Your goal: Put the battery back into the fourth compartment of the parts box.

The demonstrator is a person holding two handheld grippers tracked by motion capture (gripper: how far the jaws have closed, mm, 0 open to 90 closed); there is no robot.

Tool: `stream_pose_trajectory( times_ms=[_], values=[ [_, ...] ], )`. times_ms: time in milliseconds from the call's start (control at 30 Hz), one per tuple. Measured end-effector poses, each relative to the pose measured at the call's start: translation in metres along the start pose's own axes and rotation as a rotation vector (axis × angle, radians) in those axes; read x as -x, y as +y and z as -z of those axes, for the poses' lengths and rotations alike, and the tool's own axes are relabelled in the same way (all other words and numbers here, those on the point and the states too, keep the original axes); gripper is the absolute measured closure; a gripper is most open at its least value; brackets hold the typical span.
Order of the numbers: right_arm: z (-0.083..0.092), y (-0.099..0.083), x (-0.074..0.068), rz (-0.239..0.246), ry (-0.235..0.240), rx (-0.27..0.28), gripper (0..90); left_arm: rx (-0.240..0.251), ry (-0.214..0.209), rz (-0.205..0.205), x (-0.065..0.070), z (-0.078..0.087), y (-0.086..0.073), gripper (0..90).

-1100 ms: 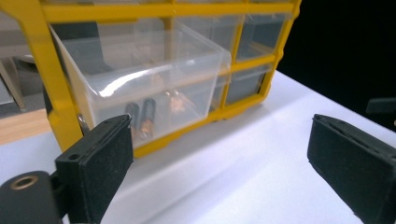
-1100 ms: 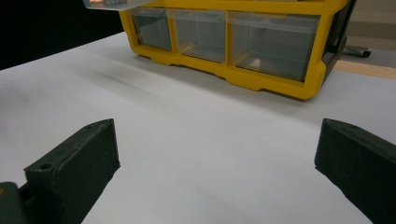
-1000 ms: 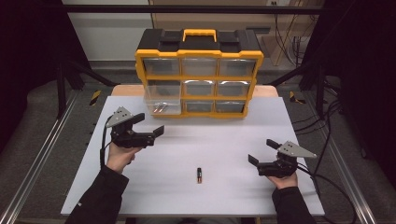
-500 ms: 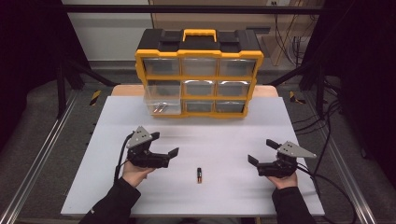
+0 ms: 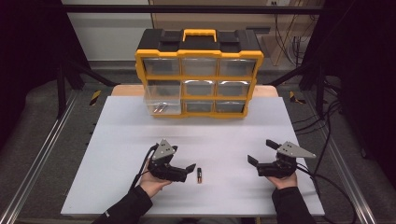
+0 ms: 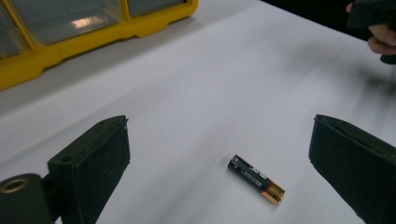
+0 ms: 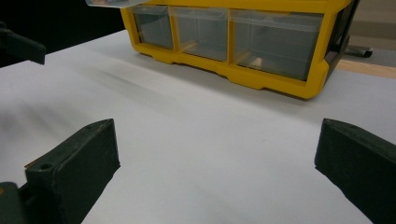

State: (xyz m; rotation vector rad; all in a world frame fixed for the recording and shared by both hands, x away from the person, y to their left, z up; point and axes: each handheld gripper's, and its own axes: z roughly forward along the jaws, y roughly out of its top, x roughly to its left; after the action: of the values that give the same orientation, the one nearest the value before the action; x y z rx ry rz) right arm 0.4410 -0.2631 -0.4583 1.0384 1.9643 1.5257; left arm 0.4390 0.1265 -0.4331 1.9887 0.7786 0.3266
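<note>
A small black and gold battery [image 5: 199, 175] lies on the white tabletop [image 5: 121, 144] near the front middle. My left gripper [image 5: 187, 172] sits just left of it, jaws wide open and pointing at it. In the left gripper view the battery [image 6: 256, 178] lies flat between and just ahead of the open jaws [image 6: 219, 140], touching neither. My right gripper [image 5: 261, 151] rests open at the front right with nothing between its jaws [image 7: 217, 140]. It faces the yellow and black drawer organizer [image 7: 243, 70].
The drawer organizer [image 5: 198, 79] stands at the back middle of the table. Its lower-left clear drawer [image 5: 162, 100] is pulled out, with small metal parts inside. Cables [image 5: 327, 140] trail off the right side. Metal rails [image 5: 42, 154] run along both table sides.
My left gripper has moved right and toward the front edge, ending beside the battery. The right gripper and the battery have stayed put.
</note>
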Motion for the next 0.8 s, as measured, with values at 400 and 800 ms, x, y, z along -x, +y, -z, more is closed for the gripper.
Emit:
stream_pose_trajectory(
  times_ms=[400, 800],
  values=[
    [0.000, 0.000, 0.000, 0.000, -0.001, -0.003, 0.2, -0.094, -0.024, 0.001, 0.020, -0.030, -0.012, 4.9],
    [0.000, 0.000, 0.000, -0.002, 0.000, -0.004, 0.2, -0.174, 0.012, 0.077, 0.025, -0.047, -0.022, 16.9]
  ],
)
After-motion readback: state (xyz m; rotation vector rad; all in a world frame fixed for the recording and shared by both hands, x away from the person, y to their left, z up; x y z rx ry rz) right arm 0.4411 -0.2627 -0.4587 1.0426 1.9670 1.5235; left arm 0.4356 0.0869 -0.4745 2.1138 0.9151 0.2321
